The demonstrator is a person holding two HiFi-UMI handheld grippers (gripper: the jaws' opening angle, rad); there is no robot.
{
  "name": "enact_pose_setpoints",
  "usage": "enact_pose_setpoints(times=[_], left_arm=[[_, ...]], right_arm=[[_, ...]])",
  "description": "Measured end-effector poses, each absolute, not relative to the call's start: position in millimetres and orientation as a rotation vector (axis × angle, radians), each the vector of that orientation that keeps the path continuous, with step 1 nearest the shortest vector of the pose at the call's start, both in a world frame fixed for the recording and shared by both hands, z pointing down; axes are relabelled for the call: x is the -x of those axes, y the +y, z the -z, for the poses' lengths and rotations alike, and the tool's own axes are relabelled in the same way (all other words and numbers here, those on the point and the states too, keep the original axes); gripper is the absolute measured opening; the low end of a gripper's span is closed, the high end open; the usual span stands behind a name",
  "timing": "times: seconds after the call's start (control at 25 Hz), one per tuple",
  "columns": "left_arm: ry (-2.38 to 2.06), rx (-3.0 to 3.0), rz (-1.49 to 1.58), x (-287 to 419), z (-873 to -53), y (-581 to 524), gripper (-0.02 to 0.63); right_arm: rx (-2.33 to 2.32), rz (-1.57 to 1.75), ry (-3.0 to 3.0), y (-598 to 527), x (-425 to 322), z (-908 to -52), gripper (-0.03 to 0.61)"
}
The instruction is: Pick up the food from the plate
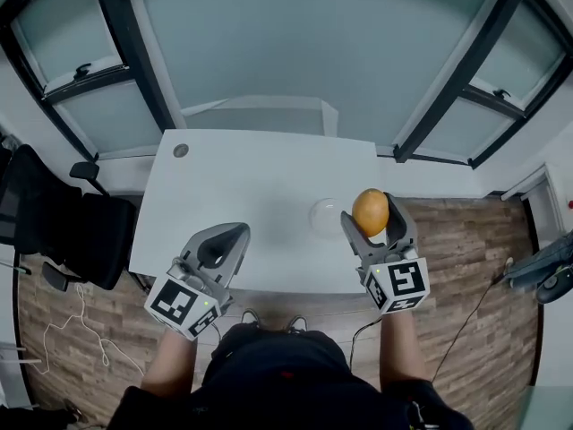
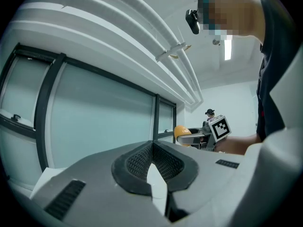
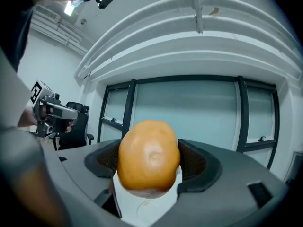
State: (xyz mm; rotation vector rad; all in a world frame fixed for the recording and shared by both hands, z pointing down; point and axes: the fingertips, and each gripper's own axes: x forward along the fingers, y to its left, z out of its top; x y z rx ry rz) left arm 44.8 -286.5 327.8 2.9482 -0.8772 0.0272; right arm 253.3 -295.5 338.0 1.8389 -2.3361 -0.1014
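Note:
An orange, rounded piece of food (image 1: 371, 211) sits between the jaws of my right gripper (image 1: 373, 219), which is shut on it and holds it up above the white table (image 1: 242, 195). It fills the middle of the right gripper view as the same orange food (image 3: 149, 156). A small clear plate (image 1: 325, 215) lies on the table just left of that gripper, with nothing on it. My left gripper (image 1: 226, 241) hangs over the table's near edge, jaws shut with nothing between them. From the left gripper view the food (image 2: 182, 132) shows far off in the right gripper (image 2: 204, 132).
A black office chair (image 1: 63, 227) stands left of the table. A round grommet (image 1: 181, 150) marks the table's far left corner. Tall windows run behind the table. Cables lie on the wooden floor (image 1: 466, 267) on both sides.

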Motion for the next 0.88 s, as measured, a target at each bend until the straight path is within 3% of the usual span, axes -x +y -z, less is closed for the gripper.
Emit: enact_pose_setpoints(times=[0.28, 0.88], left_arm=[[-0.847, -2.976, 0.009, -52.0, -310.2, -278.2, 0.020], [-0.783, -3.003, 0.016, -54.0, -307.1, -270.1, 0.020]], right_arm=[[-1.897, 0.185, -2.399, -253.0, -246.1, -296.4, 0.376], [-1.893, 0.137, -2.421, -242.2, -240.2, -292.0, 0.375]])
